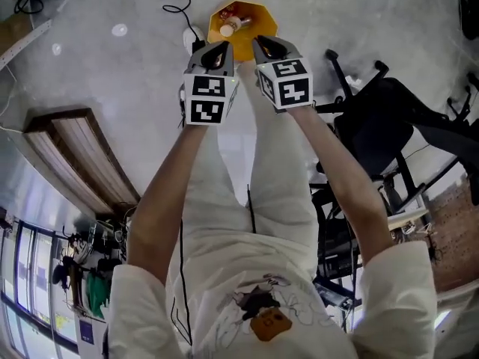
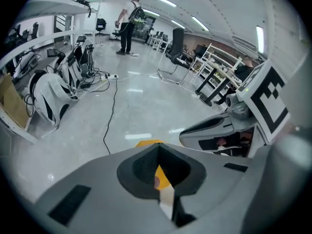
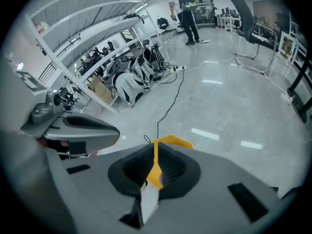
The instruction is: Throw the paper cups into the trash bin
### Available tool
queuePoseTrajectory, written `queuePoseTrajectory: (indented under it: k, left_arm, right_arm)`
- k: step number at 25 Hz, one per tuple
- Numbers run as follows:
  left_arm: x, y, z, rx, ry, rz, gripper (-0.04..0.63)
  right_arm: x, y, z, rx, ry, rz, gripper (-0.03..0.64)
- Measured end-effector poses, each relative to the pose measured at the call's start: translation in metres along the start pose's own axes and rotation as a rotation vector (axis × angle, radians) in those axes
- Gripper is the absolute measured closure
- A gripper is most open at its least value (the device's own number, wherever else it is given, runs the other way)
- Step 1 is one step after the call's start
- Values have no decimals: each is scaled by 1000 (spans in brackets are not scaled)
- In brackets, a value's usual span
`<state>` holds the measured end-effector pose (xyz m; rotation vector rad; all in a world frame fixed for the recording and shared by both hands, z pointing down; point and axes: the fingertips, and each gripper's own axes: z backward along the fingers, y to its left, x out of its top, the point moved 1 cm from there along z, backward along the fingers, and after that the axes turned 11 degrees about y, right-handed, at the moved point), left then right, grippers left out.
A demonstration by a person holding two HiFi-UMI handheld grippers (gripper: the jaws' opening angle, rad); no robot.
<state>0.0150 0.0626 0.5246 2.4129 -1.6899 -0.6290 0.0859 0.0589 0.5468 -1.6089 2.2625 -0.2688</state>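
You have two grippers in view: the left gripper [image 1: 219, 51] at 11 o'clock and the right gripper [image 1: 263, 47] at 1 o'clock. You see one yellow trash bin [image 1: 262, 21] at 12 o'clock, one white cup [image 1: 227, 29] inside it, one black office chair [image 1: 389, 122] at 3 o'clock, and one distant person [image 2: 127, 24].

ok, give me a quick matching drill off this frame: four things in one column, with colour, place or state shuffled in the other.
1. trash bin
2. office chair
3. wooden top
4. left gripper

A. black, off to the right
B. jaws together, nothing between them
C. yellow, straight ahead
D. brown, off to the left

Pairs: 1-C, 2-A, 3-D, 4-B
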Motion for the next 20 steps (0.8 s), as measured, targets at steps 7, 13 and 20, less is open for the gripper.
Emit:
queuePoseTrajectory:
  k: [7,13,20]
  left_arm:
    - [37,-47,87,-16,-80,-21,592]
    - [62,-98,179,-43,-176,-80,592]
    - [97,-180,285,-100,-305,-143,592]
  right_arm:
    - [35,30,99,67,-85,43,611]
    - [59,66,214,87,-212,136,611]
    - [56,92,359,131,-358,185,611]
